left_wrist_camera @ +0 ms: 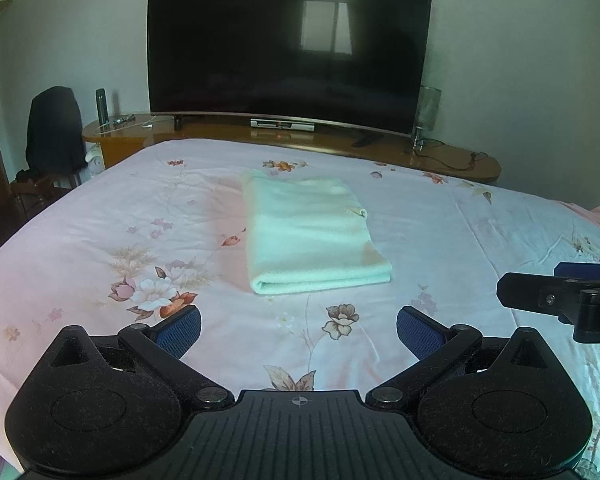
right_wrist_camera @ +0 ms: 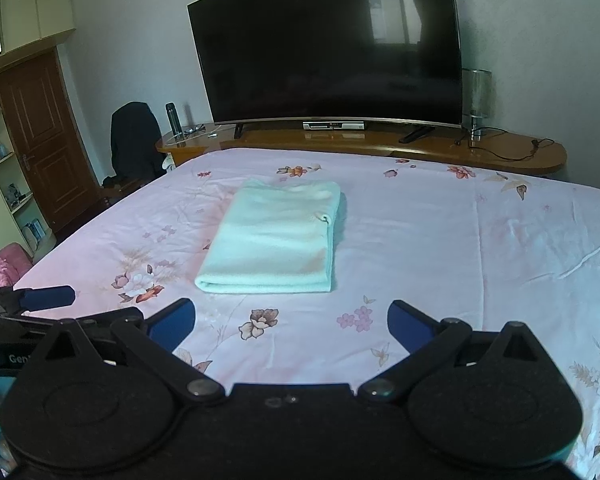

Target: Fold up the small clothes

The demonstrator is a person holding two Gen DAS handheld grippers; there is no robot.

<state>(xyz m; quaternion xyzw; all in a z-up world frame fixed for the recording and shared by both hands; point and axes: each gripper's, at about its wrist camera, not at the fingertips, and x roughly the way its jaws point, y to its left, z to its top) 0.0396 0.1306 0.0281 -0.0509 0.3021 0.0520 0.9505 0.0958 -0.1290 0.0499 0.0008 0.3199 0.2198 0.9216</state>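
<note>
A pale mint-green cloth (left_wrist_camera: 312, 232) lies folded into a neat rectangle on the pink floral bedsheet (left_wrist_camera: 140, 208); it also shows in the right wrist view (right_wrist_camera: 276, 236). My left gripper (left_wrist_camera: 298, 330) is open and empty, hovering just short of the cloth's near folded edge. My right gripper (right_wrist_camera: 292, 322) is open and empty, also just short of the cloth's near edge. The right gripper's finger shows at the right edge of the left wrist view (left_wrist_camera: 556, 296). The left gripper's blue finger shows at the left edge of the right wrist view (right_wrist_camera: 48, 297).
A large curved TV (left_wrist_camera: 288, 52) stands on a wooden console (left_wrist_camera: 440, 156) past the bed's far edge. A lamp (left_wrist_camera: 428, 116), a bottle (left_wrist_camera: 101, 105) and glasses sit on the console. A chair with dark clothing (left_wrist_camera: 54, 132) stands at the left. A brown door (right_wrist_camera: 40, 140) is far left.
</note>
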